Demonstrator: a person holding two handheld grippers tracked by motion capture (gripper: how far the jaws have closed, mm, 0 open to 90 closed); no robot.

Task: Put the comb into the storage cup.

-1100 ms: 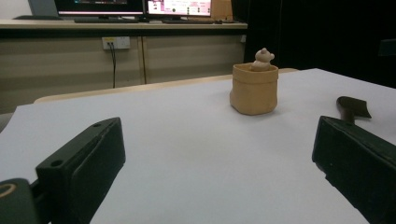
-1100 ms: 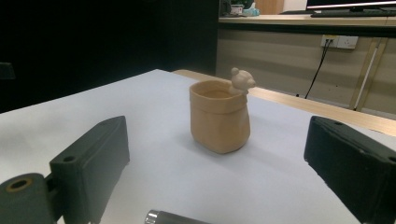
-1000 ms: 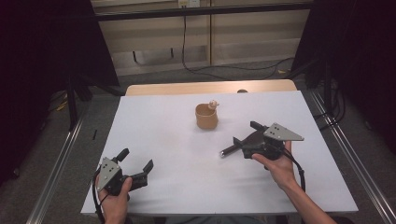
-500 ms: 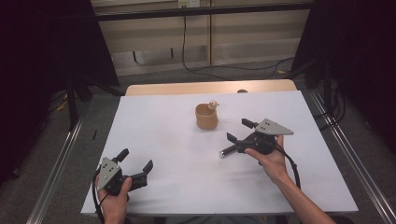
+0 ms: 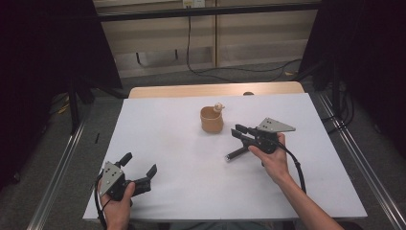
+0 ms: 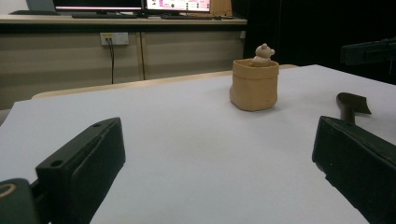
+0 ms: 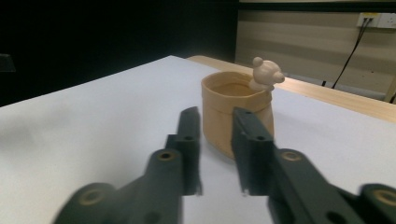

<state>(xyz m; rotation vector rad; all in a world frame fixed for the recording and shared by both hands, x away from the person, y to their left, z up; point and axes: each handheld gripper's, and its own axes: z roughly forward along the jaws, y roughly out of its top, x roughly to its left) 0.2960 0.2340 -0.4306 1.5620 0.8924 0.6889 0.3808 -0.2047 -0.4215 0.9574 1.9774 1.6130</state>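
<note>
- One tan cup (image 5: 211,120) on the white counter (image 5: 167,139), one small pale bear figure (image 5: 219,107) perched on its rim, one dark tool (image 5: 236,153) lying just by the right hand, and two grippers in play.
- Since a second ago the right gripper (image 5: 238,131) has slid in toward the cup, and its fingers have just been closing; now a narrow gap is left, nothing between them.
- Left gripper (image 5: 139,166) has kept its place at the near left corner, fingers spread wide, empty.
- The cup sits upright near the counter's far middle, soft-walled and slightly crumpled, the bear peeking over the edge; the right fingers point at it, just short.
</note>
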